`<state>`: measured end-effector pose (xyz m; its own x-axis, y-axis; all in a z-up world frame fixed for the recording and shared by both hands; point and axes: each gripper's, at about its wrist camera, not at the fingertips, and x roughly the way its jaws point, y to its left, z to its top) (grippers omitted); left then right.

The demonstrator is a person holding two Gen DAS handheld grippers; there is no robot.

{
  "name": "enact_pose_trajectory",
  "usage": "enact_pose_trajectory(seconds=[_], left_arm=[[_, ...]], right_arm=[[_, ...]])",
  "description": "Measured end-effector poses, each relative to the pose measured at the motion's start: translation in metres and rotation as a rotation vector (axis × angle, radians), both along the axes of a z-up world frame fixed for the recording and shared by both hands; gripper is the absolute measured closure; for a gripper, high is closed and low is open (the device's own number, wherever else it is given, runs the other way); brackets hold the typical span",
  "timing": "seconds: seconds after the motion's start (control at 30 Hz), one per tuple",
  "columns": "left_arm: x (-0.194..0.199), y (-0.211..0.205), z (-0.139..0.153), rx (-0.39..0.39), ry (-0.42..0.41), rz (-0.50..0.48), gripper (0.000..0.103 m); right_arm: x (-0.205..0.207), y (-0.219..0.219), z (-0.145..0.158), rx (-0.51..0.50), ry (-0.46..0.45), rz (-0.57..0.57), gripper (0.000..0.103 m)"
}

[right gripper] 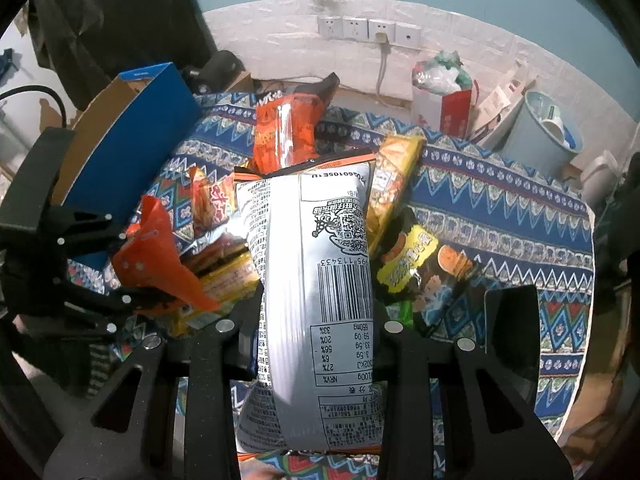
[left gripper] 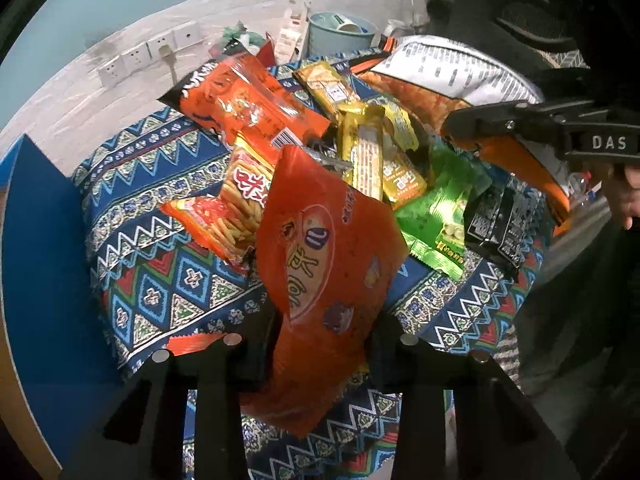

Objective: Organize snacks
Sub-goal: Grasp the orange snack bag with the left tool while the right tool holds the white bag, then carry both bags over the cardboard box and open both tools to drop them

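The left hand-held gripper (left gripper: 316,344) is closed narrowly on an orange-red snack bag (left gripper: 328,264), which hangs tilted between its black fingers above the desk. The right hand-held gripper (right gripper: 316,328) is likewise clamped on a silver-backed chip bag (right gripper: 312,280), its printed back with barcode and nutrition table facing the camera, raised over the pile. In the left wrist view this second gripper appears at the upper right, pinching the chip bag's orange edge. Beneath both lies a heap of loose snacks on a patterned blue cloth (left gripper: 160,292) covering the desk: a red bag of stick snacks (left gripper: 236,208) just left of the held orange-red bag, a large orange packet (left gripper: 248,108) behind it, several gold wrapped bars (left gripper: 372,152) in the middle, a green packet (left gripper: 436,216) and a black packet (left gripper: 496,220) to the right. A blue cardboard box (right gripper: 132,140) stands at the left edge of the cloth. Beyond the desk, a grey bin (right gripper: 536,140) sits by a white wall with power sockets (right gripper: 368,30).
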<state>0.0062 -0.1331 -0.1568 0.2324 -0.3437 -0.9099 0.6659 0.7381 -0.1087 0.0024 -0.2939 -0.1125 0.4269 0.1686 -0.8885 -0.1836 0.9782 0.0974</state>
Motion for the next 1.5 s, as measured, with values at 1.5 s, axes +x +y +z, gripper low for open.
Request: enact_pose_trajectory(seconds=[1.5], left_arm=[[0.036,0.209,0.096,-0.026,-0.207,0.598,0.066]], right_arm=[[0.079,0.171,0.059,0.074,-0.146,0.204,0.071]])
